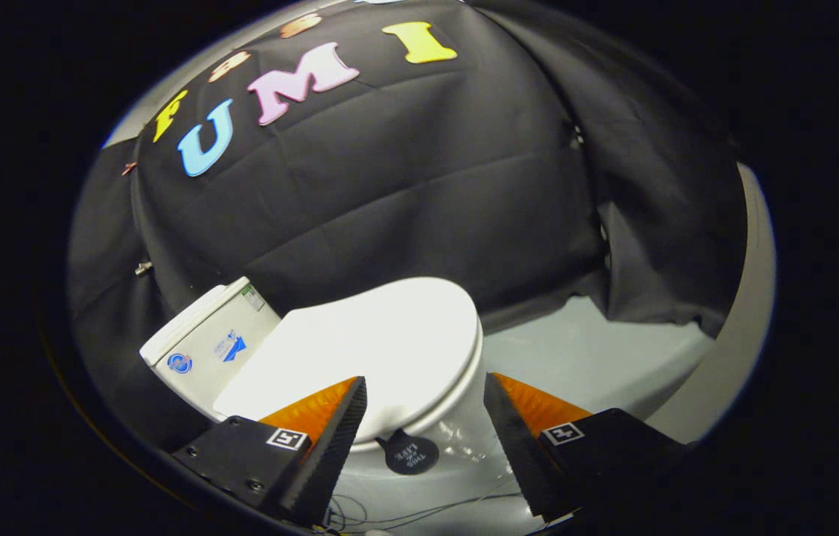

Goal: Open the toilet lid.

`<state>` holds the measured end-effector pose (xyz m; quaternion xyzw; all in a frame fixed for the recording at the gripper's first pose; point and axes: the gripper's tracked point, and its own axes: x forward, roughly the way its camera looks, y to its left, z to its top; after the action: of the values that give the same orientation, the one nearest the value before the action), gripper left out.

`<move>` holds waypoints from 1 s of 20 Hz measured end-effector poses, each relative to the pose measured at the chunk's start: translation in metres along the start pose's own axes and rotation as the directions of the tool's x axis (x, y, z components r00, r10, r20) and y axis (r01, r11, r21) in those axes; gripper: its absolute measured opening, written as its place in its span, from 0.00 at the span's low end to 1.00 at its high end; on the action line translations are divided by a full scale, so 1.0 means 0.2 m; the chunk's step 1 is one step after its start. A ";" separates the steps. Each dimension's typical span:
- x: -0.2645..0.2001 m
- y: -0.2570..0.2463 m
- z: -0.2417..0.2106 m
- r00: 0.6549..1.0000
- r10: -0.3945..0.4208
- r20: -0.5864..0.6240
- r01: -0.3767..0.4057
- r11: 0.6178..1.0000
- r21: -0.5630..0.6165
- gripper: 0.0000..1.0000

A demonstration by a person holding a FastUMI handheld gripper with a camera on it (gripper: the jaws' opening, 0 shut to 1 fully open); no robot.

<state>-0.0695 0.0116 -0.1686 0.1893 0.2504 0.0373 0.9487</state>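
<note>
A white toilet stands just ahead of me, tilted in the view. Its lid (382, 342) lies flat and closed over the seat and bowl (456, 432). The cistern (211, 350) rises behind the lid, beyond my left finger. My gripper (425, 391) is open, its two fingers spread wide on either side of the lid's front rim, nothing between them but the rim beyond. A round dark tag (408, 452) hangs on the bowl's front, between the fingers.
Black cloth (419, 186) walls the booth behind and to the right of the toilet. A pale floor (583, 357) stretches right of the bowl. Thin cables (389, 514) lie on the floor near the fingers.
</note>
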 end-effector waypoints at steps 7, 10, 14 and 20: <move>0.01 -0.05 -0.25 0.987 0.038 -0.157 0.017 0.942 0.336 0.92; 0.00 -0.01 -0.28 0.978 0.096 -0.184 -0.005 0.898 0.439 0.63; -0.03 0.03 -0.28 0.966 0.171 -0.194 -0.033 0.826 0.563 0.48; -0.04 -0.01 -0.33 0.964 0.147 -0.221 0.004 0.825 0.565 0.48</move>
<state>-0.1088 0.0305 -0.2201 0.4621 0.3628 0.0222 0.8089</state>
